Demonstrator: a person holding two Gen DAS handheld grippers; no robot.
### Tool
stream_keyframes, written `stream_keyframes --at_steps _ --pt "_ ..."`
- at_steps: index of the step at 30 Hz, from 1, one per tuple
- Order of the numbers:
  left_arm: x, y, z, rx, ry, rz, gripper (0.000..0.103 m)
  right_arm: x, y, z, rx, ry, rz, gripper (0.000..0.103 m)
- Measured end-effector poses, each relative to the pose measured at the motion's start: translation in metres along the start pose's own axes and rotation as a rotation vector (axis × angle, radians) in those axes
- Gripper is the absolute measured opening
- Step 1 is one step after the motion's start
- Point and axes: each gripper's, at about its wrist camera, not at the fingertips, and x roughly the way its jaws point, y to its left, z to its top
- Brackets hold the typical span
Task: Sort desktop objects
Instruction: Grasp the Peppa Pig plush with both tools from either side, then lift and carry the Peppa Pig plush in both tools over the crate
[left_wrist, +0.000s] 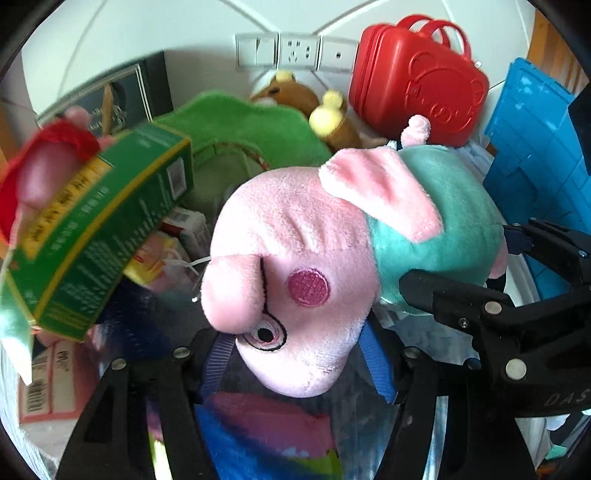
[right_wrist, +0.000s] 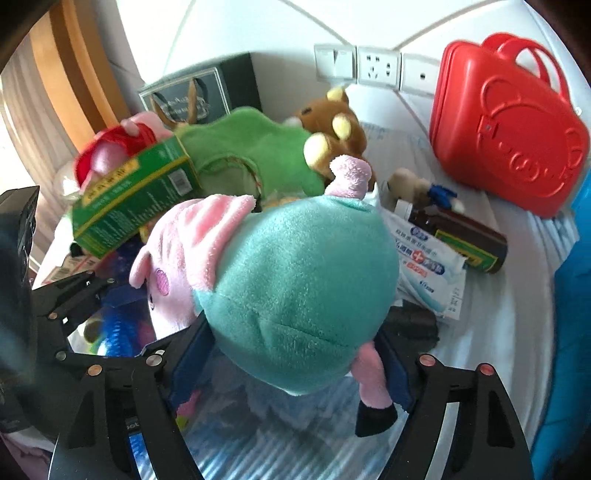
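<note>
Between both grippers, pig plush (left_wrist: 295, 266) held above cluttered desk (right_wrist: 491, 317): left gripper (left_wrist: 295, 365) clamps pink head, right gripper (right_wrist: 295, 365) clamps teal body. Green box (left_wrist: 99, 236) just beside.

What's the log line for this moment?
left tool: shut on pig toy head | right tool: shut on its body | toy lifted over clutter | green box behind

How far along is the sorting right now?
Nothing looks finished yet. In hand: both tongs, left and right, grip the pig plush, lifted above the pile. Left to sort: green box, brown bottle, teddy bear, red case.
</note>
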Motion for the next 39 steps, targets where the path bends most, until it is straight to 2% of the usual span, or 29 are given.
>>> stream_keyframes --at_steps 13,22,29,39 --pt "-0.122 -0.031 -0.011 0.041 -0.196 0.035 0.064 -0.122 0.021 -0.024 -0.037 -0.187 0.024 0.081" --pt "-0.208 -0.076 -0.027 0.113 -0.344 0.028 0.064 -0.222 0.026 -0.051 -0.035 -0.325 -0.026 0.081" --pt "-0.26 -0.139 -0.038 0.193 -0.452 -0.015 0.064 -0.296 0.008 -0.083 -0.013 -0.437 -0.103 0.081" --pt "-0.302 -0.265 -0.035 0.331 -0.558 -0.139 0.064 -0.401 -0.063 -0.146 0.075 -0.554 -0.239 0.081"
